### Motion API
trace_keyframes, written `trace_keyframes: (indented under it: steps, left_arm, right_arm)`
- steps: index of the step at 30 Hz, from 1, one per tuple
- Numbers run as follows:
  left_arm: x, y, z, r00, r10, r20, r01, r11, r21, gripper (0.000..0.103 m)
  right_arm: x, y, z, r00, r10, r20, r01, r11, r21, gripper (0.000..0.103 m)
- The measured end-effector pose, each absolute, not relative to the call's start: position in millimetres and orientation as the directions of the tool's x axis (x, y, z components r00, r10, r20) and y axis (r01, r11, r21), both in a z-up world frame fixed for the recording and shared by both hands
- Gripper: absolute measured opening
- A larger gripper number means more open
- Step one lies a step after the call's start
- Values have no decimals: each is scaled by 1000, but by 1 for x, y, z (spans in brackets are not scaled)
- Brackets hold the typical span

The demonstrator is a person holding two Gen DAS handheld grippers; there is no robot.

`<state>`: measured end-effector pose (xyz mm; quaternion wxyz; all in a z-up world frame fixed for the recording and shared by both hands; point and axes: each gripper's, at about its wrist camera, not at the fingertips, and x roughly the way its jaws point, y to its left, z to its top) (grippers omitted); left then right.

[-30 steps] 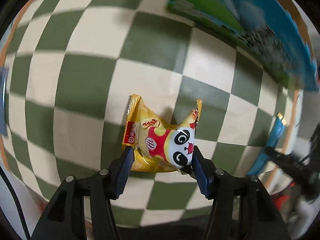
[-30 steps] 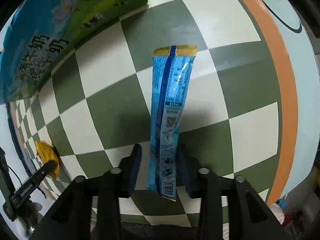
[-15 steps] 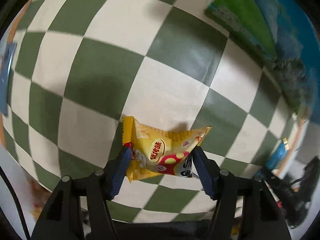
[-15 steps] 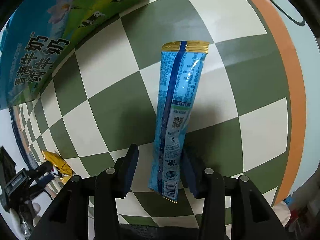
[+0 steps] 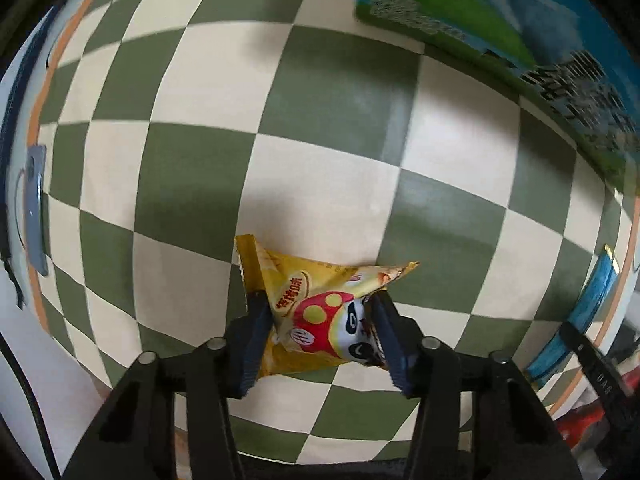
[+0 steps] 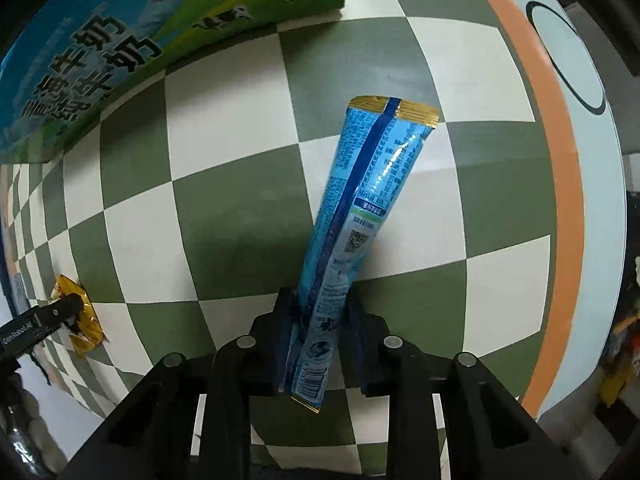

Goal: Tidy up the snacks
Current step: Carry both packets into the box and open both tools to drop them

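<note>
Snacks pinched above tablecloth [image 5: 328, 184], box [image 6: 120, 40] bordering.

- Checkered tablecloth [image 5: 328, 184], in dull green and cream squares, covering the work surface in both wrist views.
- Orange border stripe [image 6: 560, 184], curving along the cloth's outer edge.
- Pale blue margin [image 6: 592, 208], lying outside the orange stripe and printed with a dark oval outline [image 6: 568, 56].
- Grey-blue marking [image 5: 34, 208], on the pale margin at the left edge of the left wrist view.
</note>
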<state>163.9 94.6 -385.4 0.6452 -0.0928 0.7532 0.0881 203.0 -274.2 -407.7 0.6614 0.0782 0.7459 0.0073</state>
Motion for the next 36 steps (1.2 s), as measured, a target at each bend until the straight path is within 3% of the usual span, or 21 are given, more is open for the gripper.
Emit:
trace_keyframes:
  steps: [5, 16, 23, 36]
  left_arm:
    - [156, 90, -370, -125, -40, -991, -234, 972, -10, 41]
    - [148, 96, -317, -42, -112, -993, -188, 977, -102, 41]
    - [162, 59, -271, 31, -150, -988, -151, 977, -153, 41]
    - [217, 11, -190, 184, -179, -967, 5, 983, -181, 41]
  right_arm:
    - [199, -273, -398, -91, 143, -986, 99, 986, 134, 17]
    - [195, -256, -356, -31, 195, -980, 56, 980, 193, 16]
    - [195, -249, -321, 11, 256, -967, 20, 966, 256, 16]
    - [224, -262, -213, 144, 372, -917, -73, 928, 365, 16]
